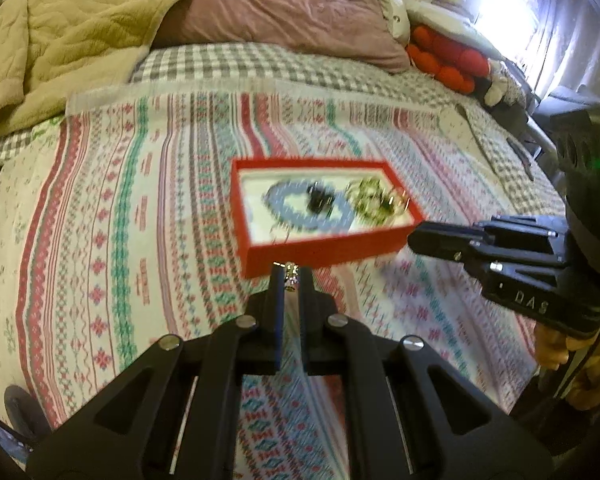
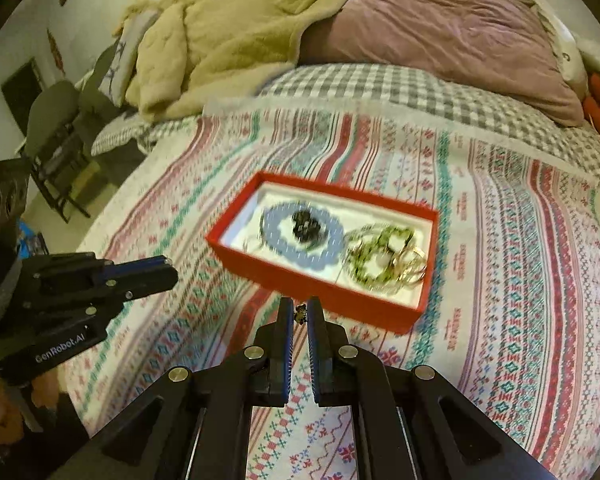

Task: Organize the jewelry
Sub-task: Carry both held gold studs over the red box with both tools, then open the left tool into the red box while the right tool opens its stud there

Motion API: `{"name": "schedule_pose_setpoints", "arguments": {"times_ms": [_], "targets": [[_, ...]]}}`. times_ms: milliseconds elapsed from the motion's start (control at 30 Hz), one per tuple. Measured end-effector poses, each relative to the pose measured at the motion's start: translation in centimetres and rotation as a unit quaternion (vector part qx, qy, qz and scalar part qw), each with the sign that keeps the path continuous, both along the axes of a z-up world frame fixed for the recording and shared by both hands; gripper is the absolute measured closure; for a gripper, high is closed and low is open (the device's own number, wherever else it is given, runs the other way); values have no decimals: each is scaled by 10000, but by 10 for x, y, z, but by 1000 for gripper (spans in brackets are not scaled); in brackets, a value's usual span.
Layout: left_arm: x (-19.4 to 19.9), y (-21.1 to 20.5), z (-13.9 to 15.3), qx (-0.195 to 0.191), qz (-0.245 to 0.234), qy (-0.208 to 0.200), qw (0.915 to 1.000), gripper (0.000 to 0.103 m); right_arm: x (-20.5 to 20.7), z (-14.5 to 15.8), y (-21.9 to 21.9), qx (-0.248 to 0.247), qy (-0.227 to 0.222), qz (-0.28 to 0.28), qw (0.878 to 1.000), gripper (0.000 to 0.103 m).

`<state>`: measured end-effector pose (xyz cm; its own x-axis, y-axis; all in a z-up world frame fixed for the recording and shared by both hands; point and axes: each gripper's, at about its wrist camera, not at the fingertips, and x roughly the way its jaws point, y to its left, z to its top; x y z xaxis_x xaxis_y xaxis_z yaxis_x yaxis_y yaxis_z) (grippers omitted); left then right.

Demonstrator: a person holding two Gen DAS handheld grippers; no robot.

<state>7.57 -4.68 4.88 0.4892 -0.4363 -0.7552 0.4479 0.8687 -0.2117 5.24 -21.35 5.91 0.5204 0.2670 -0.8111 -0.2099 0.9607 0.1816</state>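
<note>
Left wrist view: left gripper [image 1: 291,276] clenched on a small silvery piece of jewelry [image 1: 291,278] pinched at the very tips, poised above the patterned blanket [image 1: 100,220] just short of the near wall of the red box [image 1: 320,254]; box set near the middle of the bed, well clear of its edges; inside, blurred, a blue bead bracelet [image 1: 304,210] ringing a dark piece [image 1: 319,198], with a green-and-gold tangle [image 1: 374,200] toward the box's right end; right gripper [image 1: 416,238] entering from the right edge, tips just beside the box's near right corner, a hand [image 1: 568,356] on its handle below; a quilted beige blanket [image 1: 60,40] and a mauve pillow [image 1: 292,8] piled at the head of the bed. Right wrist view: right gripper [image 2: 300,316] likewise clenched, on a tiny dark-and-gold piece [image 2: 300,315], exact kind too small to tell, poised over the blanket just before the box's near wall; left gripper [image 2: 168,276] reaching in from the left edge, well apart from the box. Judged as the carry toward the box; best done by bringing each gripper over a bare patch of the white lining, clear of the bracelets, lowering close before releasing so that nothing bounces out or snags; one side at a time, to keep the tips from colliding above the rim.
</note>
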Motion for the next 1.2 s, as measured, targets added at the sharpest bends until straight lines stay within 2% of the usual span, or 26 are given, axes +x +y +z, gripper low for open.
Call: {"name": "schedule_pose_setpoints", "arguments": {"times_ms": [200, 533, 767, 967, 1033, 1200], "targets": [[22, -12, 3, -298, 6, 80, 9995, 95, 10, 12, -6, 117, -48, -189, 9997, 96], [61, -29, -17, -728, 219, 454, 9961, 95, 27, 8, -20, 258, 133, -509, 9983, 96], [74, -36, -34, -811, 400, 718, 9933, 95, 32, 2, -31, 246, 300, -641, 9972, 96], [75, -40, -37, -735, 439, 762, 9934, 95, 32, 1, -35, 239, 347, -666, 9969, 96], [74, -40, -36, -703, 474, 756, 9935, 90, 32, 1, -36, 250, 351, -677, 9968, 96], [64, -38, -24, -404, 549, 534, 9962, 66, 35, 3, -38, 293, 339, -716, 9964, 96]]}}
